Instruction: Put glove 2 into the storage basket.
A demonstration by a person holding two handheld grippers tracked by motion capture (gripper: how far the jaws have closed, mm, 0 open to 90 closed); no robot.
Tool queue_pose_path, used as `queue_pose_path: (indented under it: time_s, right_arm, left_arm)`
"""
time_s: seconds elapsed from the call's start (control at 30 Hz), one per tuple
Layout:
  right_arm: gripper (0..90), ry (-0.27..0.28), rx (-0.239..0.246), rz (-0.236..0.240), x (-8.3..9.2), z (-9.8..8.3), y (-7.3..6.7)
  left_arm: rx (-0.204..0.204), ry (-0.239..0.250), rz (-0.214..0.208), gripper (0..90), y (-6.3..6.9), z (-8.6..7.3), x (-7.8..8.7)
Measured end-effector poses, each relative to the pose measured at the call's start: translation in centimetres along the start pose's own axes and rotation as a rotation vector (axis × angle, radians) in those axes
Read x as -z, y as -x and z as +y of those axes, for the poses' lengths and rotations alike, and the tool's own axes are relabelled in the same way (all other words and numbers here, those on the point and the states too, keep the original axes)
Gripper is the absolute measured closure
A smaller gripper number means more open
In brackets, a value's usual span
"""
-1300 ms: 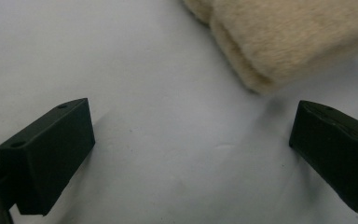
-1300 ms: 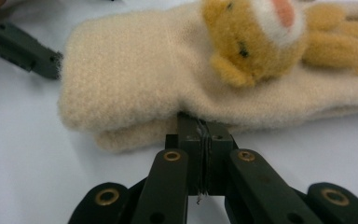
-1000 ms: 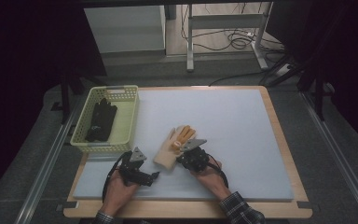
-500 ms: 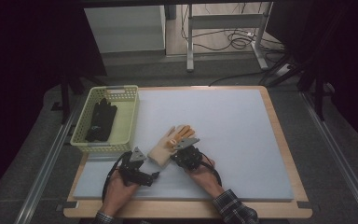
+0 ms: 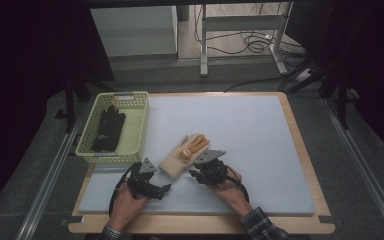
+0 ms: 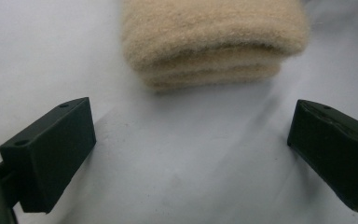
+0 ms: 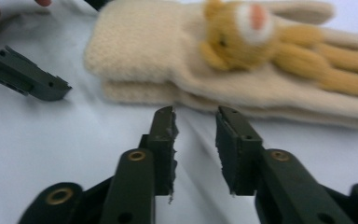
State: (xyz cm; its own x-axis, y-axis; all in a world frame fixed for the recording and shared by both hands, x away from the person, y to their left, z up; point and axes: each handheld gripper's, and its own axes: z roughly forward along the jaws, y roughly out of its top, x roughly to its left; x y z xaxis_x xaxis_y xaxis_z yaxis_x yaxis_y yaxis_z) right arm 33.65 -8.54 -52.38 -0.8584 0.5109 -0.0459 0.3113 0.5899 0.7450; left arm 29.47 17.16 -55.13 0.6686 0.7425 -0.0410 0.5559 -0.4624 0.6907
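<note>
Cream wool, that is what the pair of gloves (image 5: 184,155) is made of, one laid on top of the other, with an orange bear face stitched on the upper one. The stack lies on the pale grey mat (image 5: 240,130) close to the person's edge of the table. The left gripper (image 5: 166,188) rests on the mat at about seven o'clock from the gloves, by the cuff end, with its jaws spread wide and nothing between them; in its own view the folded cuffs (image 6: 212,42) sit just beyond the tips. The right gripper (image 5: 194,172) sits at about five o'clock from the gloves, just beside their long edge. Its jaws have just been opening and now stand a little apart, with bare mat between them. Off at ten o'clock, a yellow basket (image 5: 136,145) holds black gloves (image 5: 108,129).
</note>
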Motion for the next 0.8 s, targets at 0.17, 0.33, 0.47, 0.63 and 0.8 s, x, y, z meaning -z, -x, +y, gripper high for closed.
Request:
queue_pose_path:
  time_s: [0.17,0.33,0.47,0.63,0.8]
  right_arm:
    - [51.6,0.003,-0.026,-0.027,1.6,-0.8,0.9]
    - [44.1,0.01,-0.051,-0.071,3.4,-1.6,2.0]
    - [40.6,0.011,-0.073,-0.101,4.8,-2.3,3.0]
    - [34.7,0.015,-0.102,-0.133,6.1,-3.3,4.1]
    - [25.1,0.003,-0.116,-0.181,7.0,-4.6,5.0]
  left_arm:
    - [0.001,-0.001,0.0,1.3,0.0,0.0,0.0]
    - [0.008,-0.003,-0.002,1.7,0.0,0.0,0.0]
    - [0.01,-0.004,-0.002,2.0,0.0,0.0,0.0]
    - [0.007,-0.005,-0.002,2.0,0.0,0.0,0.0]
    - [0.007,-0.005,0.0,1.7,0.0,0.0,0.0]
